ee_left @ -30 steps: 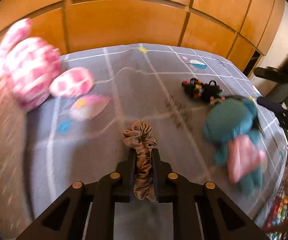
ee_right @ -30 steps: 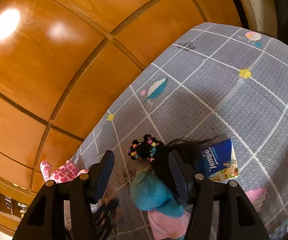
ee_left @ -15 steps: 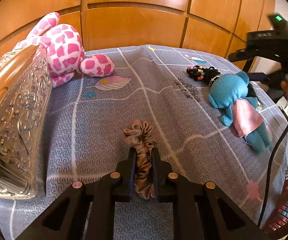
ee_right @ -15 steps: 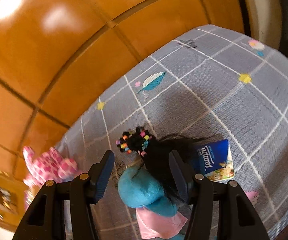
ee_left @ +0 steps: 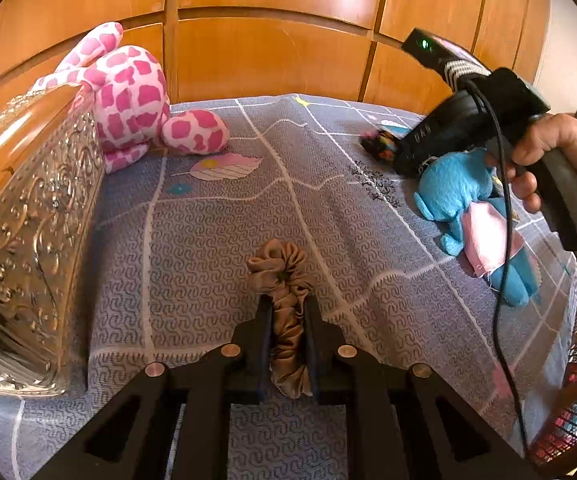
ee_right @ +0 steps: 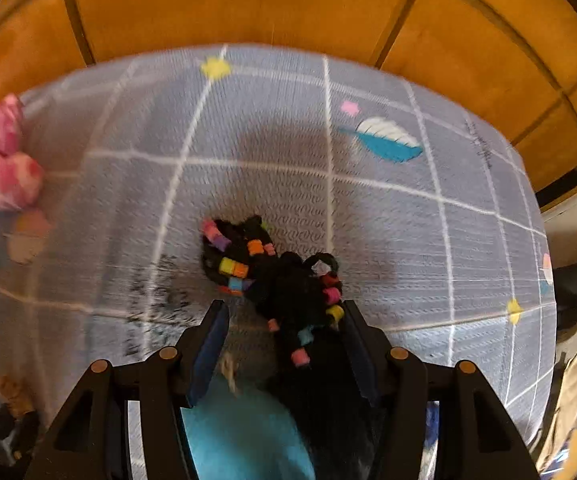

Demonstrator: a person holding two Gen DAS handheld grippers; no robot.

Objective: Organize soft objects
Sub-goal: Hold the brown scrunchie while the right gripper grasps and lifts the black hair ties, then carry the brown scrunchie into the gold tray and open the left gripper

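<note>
Satin ruched scrunchie (ee_left: 284, 296) pinched, left hand-held gripper (ee_left: 287, 312)

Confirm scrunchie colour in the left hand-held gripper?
Tan-brown satin scrunchie, clearest in the left wrist view.

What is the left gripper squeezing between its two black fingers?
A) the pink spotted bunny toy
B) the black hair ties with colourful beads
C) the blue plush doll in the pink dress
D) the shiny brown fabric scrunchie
D: the left gripper is shut on the shiny brown fabric scrunchie, which bunches up between its fingers above the grey patterned bedspread.
</note>
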